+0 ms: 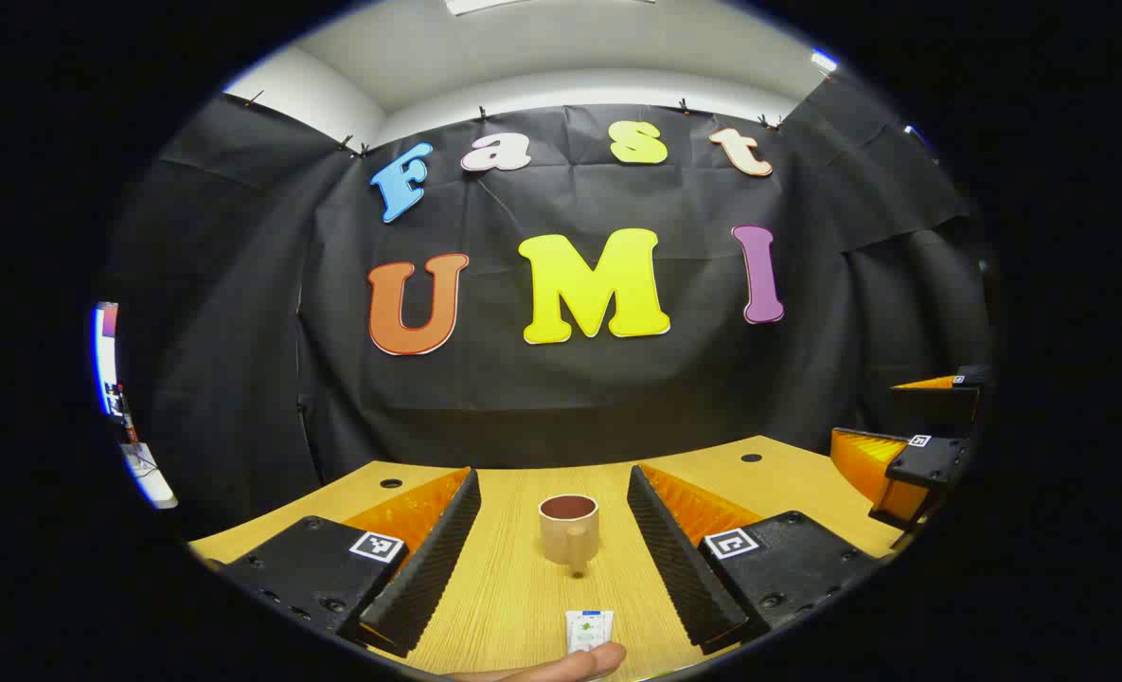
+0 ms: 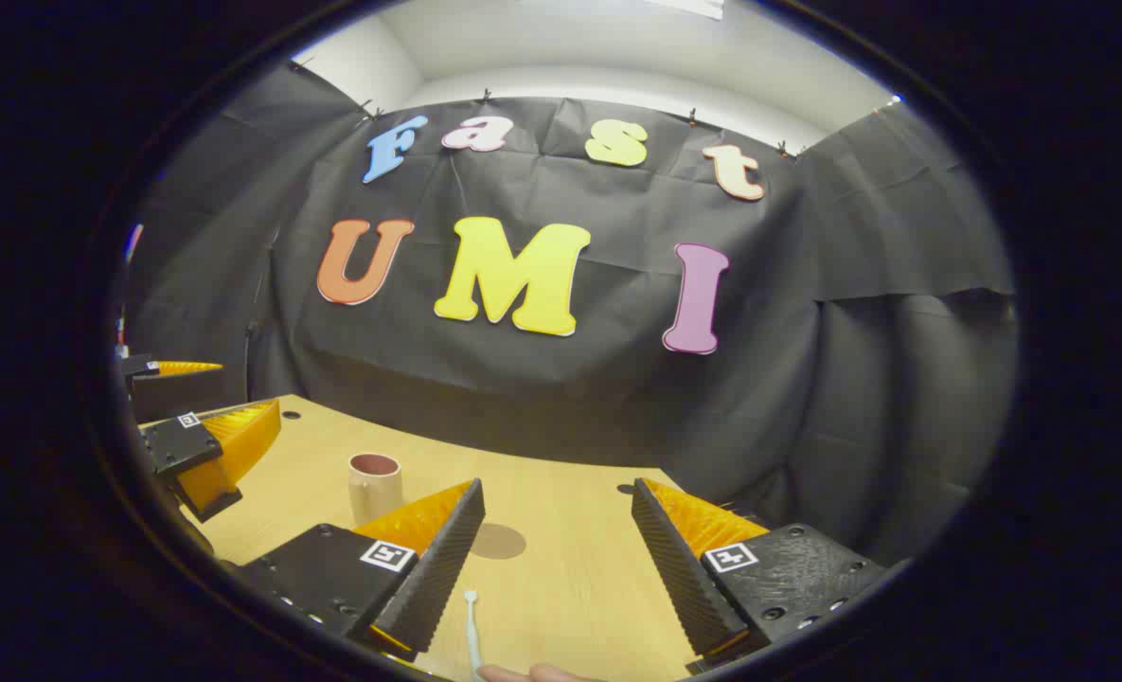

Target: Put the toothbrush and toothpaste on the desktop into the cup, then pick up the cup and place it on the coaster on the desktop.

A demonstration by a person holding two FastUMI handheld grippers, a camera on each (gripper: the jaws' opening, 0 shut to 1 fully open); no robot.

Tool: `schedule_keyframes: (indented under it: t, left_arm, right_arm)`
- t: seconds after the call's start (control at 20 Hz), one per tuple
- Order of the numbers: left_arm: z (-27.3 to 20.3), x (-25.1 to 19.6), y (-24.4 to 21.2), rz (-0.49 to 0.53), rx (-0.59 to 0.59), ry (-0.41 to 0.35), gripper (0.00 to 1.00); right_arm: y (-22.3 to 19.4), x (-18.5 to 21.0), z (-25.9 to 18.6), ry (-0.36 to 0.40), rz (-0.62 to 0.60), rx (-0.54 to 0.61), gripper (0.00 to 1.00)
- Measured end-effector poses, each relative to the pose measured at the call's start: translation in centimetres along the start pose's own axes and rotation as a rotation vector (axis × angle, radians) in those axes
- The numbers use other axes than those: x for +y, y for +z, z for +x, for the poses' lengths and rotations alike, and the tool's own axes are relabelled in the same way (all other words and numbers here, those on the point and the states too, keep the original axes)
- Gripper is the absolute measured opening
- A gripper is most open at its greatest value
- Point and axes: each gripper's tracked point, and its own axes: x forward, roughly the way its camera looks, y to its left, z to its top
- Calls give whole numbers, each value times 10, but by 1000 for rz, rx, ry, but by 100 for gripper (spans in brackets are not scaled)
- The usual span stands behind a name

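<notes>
Left gripper view: left gripper (image 1: 555,554) wide open, holding nothing; cup (image 1: 569,530) upright on desk (image 1: 513,587) between its fingers, farther off; toothpaste (image 1: 588,629) nearer than cup, a fingertip (image 1: 587,660) touching it.

Right gripper view: right gripper (image 2: 557,559) wide open, empty; cup (image 2: 375,487) far left; coaster (image 2: 497,541) right of cup; toothbrush (image 2: 471,633) nearer than cup, at bottom edge.

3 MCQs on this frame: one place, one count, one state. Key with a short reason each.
1. In the right gripper view, the coaster lies:
A. under the cup
B. bare on the desk
C. on the toothbrush

2. Cups on the desk:
A. one
B. two
C. three

3. The left gripper is:
A. shut on the cup
B. shut on the toothpaste
C. open

Key: 1 B, the cup stands apart from it; 2 A, a single cup; 3 C, fingers spread, toothpaste lying loose between them.
</notes>
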Motion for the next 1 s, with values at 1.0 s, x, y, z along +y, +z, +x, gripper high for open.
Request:
schedule_keyframes:
  t: [1.0]
  left_arm:
    - [20,9,-112,-152,399,31,100]
  right_arm:
    - [-21,-5,5,0,-23,20,95]
